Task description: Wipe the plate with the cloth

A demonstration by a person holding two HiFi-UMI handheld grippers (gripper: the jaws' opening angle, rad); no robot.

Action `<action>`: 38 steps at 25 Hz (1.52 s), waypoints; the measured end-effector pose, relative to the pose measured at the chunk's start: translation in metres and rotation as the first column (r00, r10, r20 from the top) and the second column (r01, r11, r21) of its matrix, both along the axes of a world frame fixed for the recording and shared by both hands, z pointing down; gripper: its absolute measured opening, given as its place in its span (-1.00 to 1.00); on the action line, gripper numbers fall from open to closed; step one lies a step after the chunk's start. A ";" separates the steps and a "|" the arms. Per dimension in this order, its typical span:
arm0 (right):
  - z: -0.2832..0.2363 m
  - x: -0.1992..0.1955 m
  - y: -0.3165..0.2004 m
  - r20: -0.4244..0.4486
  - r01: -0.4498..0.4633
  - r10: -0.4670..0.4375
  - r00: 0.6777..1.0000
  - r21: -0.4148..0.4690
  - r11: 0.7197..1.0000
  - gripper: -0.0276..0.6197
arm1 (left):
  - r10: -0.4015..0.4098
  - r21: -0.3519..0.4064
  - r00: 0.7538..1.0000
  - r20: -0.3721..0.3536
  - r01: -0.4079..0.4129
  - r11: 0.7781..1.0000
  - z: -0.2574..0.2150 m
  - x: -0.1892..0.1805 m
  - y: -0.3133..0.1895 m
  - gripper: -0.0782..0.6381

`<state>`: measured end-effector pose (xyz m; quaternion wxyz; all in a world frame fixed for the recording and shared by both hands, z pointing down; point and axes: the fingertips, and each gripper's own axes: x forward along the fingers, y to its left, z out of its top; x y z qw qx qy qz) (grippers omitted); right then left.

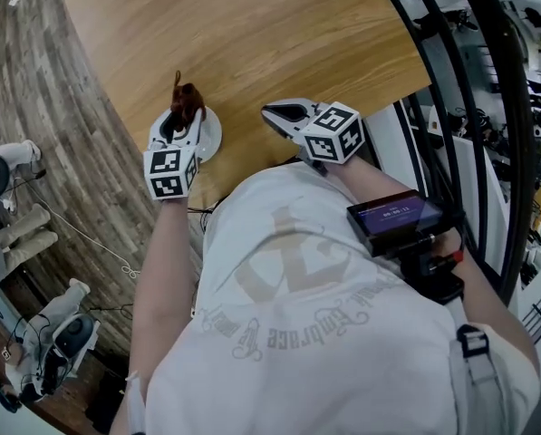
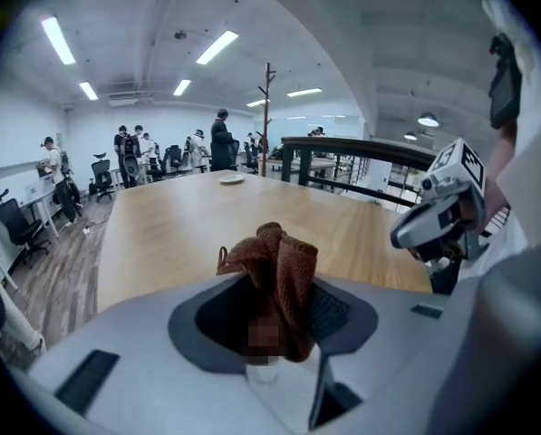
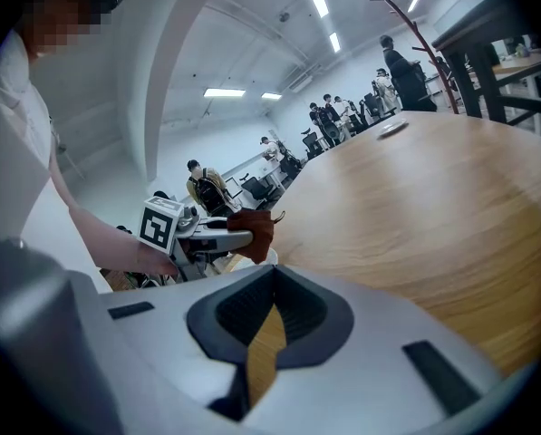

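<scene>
A small white plate (image 1: pixel 212 132) sits on the wooden table near its front edge. My left gripper (image 1: pixel 181 127) hovers over the plate, shut on a bunched brown cloth (image 1: pixel 187 104) that sticks up from its jaws. In the left gripper view the cloth (image 2: pixel 275 259) fills the gap between the jaws, with a bit of white plate (image 2: pixel 284 392) below. My right gripper (image 1: pixel 270 111) rests low over bare table to the right of the plate, jaws drawn together with nothing in them. The right gripper view shows the left gripper (image 3: pixel 227 239), the cloth (image 3: pixel 252 228) and the plate's rim (image 3: pixel 270 257).
The rounded wooden table (image 1: pixel 252 34) stretches far ahead, with another small dish (image 2: pixel 232 178) at its far end. A black railing (image 1: pixel 451 80) runs along the right. Camera gear (image 1: pixel 53 343) stands on the floor at left. People stand in the distance.
</scene>
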<state>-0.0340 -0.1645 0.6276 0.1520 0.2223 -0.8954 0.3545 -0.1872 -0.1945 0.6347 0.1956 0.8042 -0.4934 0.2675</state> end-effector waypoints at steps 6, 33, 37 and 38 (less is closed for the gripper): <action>-0.013 -0.011 -0.002 0.022 0.065 -0.065 0.998 0.032 0.997 -0.88 | -0.097 0.050 0.993 -0.066 0.100 0.994 -0.025 -0.015 0.003 -0.31; -0.066 -0.067 0.013 0.036 0.273 -0.294 0.955 0.272 0.923 -0.88 | -0.220 0.076 0.952 -0.213 0.241 0.968 -0.044 -0.028 0.119 -0.31; -0.068 -0.069 0.015 0.035 0.264 -0.285 0.958 0.279 0.923 -0.88 | -0.219 0.084 0.951 -0.220 0.242 0.967 -0.045 -0.031 0.119 -0.31; -0.067 -0.070 0.015 0.035 0.263 -0.284 0.958 0.279 0.923 -0.88 | -0.218 0.086 0.951 -0.219 0.241 0.967 -0.045 -0.032 0.118 -0.31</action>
